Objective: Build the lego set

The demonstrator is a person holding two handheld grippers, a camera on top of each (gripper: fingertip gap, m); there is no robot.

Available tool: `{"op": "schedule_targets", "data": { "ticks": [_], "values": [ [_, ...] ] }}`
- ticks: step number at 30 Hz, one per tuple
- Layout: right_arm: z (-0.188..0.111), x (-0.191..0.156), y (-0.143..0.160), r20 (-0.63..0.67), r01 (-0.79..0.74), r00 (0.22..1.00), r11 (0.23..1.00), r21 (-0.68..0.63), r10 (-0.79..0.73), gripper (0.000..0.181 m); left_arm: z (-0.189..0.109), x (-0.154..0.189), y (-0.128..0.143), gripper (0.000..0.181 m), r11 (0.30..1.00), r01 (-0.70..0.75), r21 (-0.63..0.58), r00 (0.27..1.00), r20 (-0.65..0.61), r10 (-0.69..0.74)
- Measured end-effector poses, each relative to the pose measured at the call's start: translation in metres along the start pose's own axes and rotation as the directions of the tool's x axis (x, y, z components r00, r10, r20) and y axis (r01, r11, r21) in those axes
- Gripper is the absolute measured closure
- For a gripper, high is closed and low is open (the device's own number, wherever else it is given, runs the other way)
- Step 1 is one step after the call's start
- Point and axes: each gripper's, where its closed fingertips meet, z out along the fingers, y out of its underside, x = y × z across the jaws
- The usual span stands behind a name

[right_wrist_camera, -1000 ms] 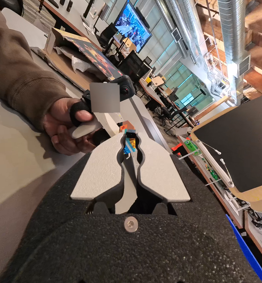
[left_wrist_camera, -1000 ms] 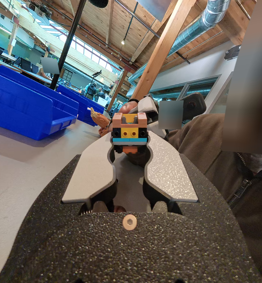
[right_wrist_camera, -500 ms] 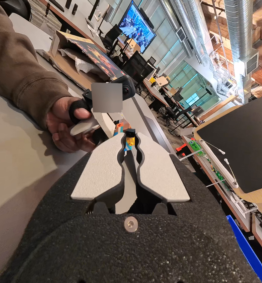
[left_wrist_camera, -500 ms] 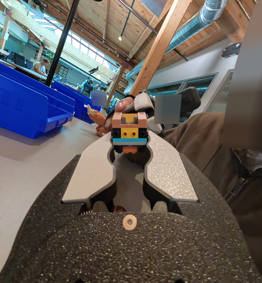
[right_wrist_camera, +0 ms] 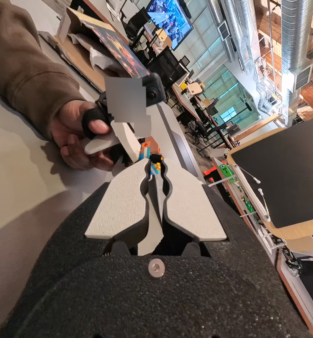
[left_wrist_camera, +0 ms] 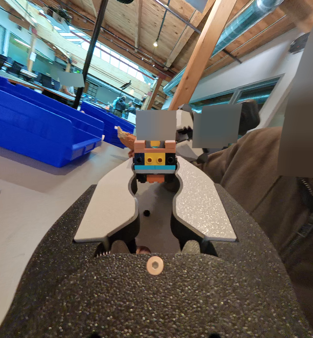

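Two grippers: both in view, each held in a person's hand above a grey table.
Left gripper: its grey fingers are closed partway onto the lego build, pinching the lower sides of that block between the tips.
Lego build: a small stack of tan, yellow, black, teal and orange bricks, upright at the far end of the left gripper's fingers, raised off the table.
Right gripper: its fingers stand almost together, with a narrow gap, gripping a small lego piece of black, yellow and light blue at the tips.
Small lego piece: just beside the lego build as seen in the right wrist view, at its near right edge; whether they touch cannot be told.
Hand: wraps the left gripper's handle, left of the bricks, with a brown sleeve behind it.
Blue bins: on the table at far left in the left wrist view.
Brown figure: partly hidden behind the lego build, near the bins.
Cardboard box: lies open at far left in the right wrist view.
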Motion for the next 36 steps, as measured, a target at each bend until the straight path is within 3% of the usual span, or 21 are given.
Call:
{"op": "schedule_targets", "data": {
  "ticks": [6, 12, 36],
  "values": [
    [0.0, 0.012, 0.023, -0.071, 0.068, 0.994, 0.978, -0.196, -0.084, 0.172, -0.002, -0.016, 0.0, 0.144, 0.968, -0.239, -0.075, 0.946, 0.208, 0.249],
    [0.003, 0.008, 0.041, -0.061, 0.11, 0.989, 0.943, -0.314, -0.136, 0.172, -0.001, -0.023, 0.005, 0.144, 0.931, -0.33, -0.156, 0.89, 0.277, 0.362],
    [0.001, 0.004, 0.047, -0.037, 0.194, 0.974, 0.908, -0.372, -0.223, 0.172, -0.002, -0.031, 0.01, 0.144, 0.921, -0.326, -0.214, 0.868, 0.319, 0.381]
  ]
}}
